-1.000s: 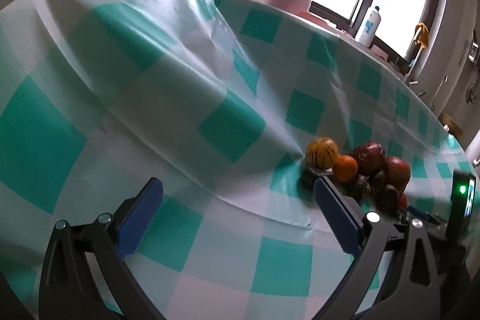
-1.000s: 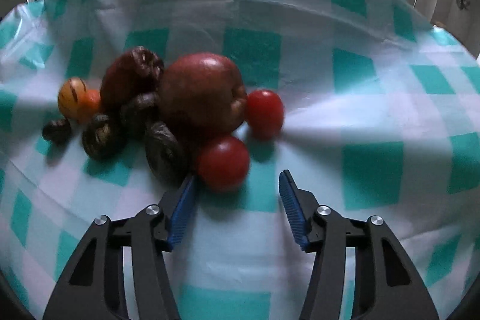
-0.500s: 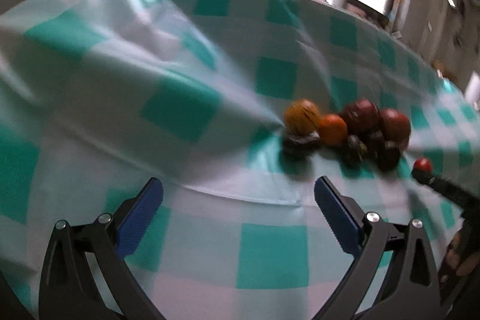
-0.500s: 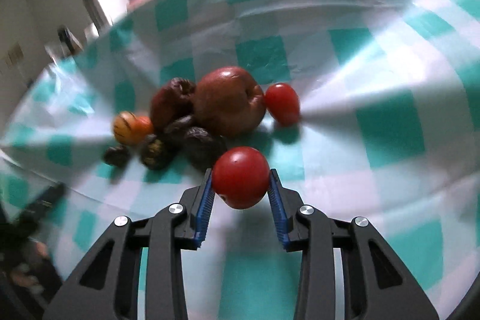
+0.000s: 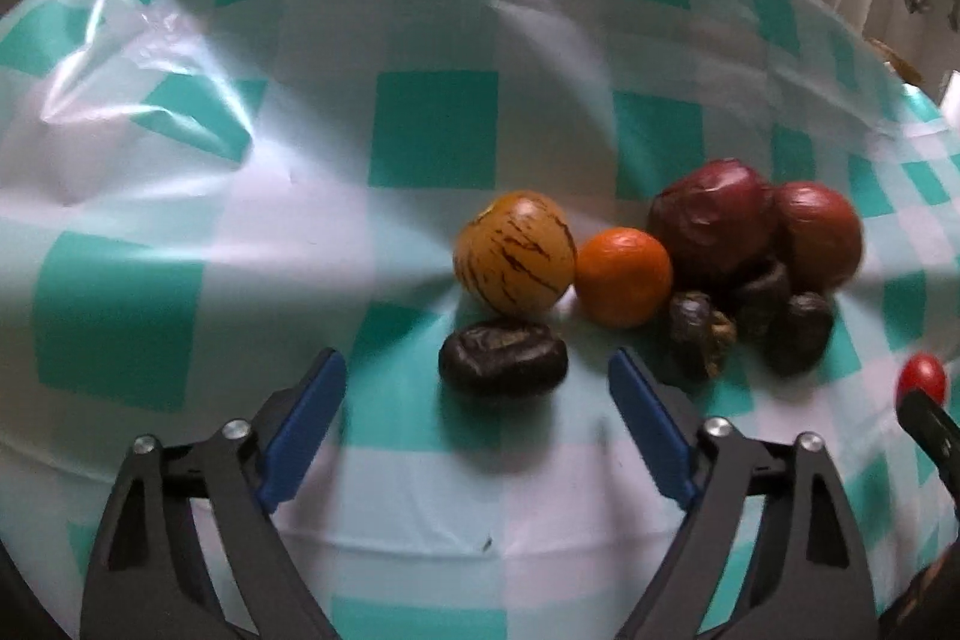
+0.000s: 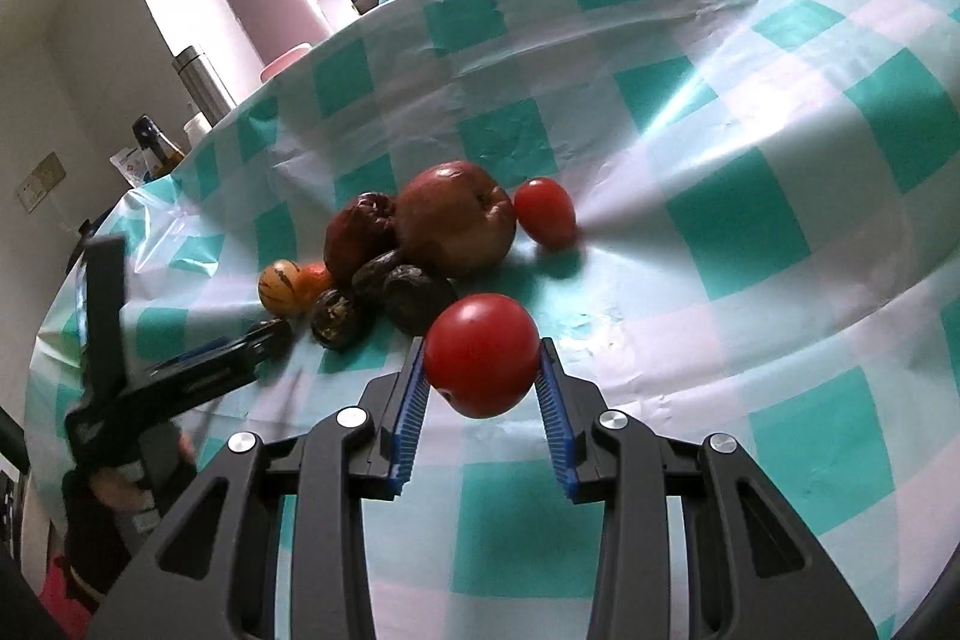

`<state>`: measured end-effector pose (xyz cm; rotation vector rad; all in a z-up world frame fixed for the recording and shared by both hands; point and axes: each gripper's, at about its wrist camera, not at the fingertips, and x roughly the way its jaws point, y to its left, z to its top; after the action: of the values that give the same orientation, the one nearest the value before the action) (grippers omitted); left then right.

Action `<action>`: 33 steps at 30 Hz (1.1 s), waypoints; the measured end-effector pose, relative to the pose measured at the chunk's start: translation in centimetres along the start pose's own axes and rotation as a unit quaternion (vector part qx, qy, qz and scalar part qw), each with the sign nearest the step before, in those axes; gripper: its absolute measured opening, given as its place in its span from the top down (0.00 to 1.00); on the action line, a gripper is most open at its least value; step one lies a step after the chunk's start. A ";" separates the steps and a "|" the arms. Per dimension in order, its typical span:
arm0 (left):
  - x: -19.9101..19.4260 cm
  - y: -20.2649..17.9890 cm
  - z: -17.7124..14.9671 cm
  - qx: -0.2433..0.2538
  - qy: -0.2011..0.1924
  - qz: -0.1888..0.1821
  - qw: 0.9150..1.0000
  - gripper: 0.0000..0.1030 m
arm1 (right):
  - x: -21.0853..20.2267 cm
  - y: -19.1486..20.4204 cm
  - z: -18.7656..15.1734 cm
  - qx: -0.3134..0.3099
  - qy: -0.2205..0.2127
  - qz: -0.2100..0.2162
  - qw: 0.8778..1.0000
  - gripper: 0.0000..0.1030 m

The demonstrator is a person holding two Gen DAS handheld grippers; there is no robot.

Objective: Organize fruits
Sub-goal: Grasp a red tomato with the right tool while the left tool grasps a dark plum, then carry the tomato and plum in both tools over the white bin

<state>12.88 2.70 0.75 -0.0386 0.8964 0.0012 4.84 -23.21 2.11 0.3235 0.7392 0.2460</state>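
While our right gripper (image 6: 483, 388) holds a red tomato (image 6: 482, 353) clear of the cloth, our left gripper (image 5: 477, 421), jaws wide & just narrowing, faces the dark fruit (image 5: 503, 357) w/ its long axis lying crosswise, just ahead.

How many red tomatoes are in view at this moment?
2. One tomato is clamped in the right gripper, clear of the pile; the other tomato lies on the tablecloth beside the large brownish-red fruit. The pile could hide others.
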 end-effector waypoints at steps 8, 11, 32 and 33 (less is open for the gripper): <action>0.5 -0.7 -0.1 0.016 0.003 0.000 1.000 0.59 | -0.1 0.5 -0.1 -0.011 0.000 -0.010 1.000 0.65; 0.5 -1.0 -0.2 0.017 0.001 -0.008 1.000 0.60 | 0.0 0.6 -0.1 -0.011 0.002 -0.015 1.000 0.65; -15.4 -4.3 -10.4 0.028 -0.172 -0.101 0.980 0.60 | -10.3 -0.7 -7.0 -0.131 -0.030 -0.241 0.961 0.65; -15.9 -4.9 -10.8 0.033 -0.175 -0.107 0.978 0.60 | -11.3 -1.1 -7.5 -0.132 -0.034 -0.250 0.959 0.65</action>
<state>-5.37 -2.35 6.56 -0.0716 0.5360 -0.2172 -8.27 -26.48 3.41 -0.1136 0.6871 -0.1453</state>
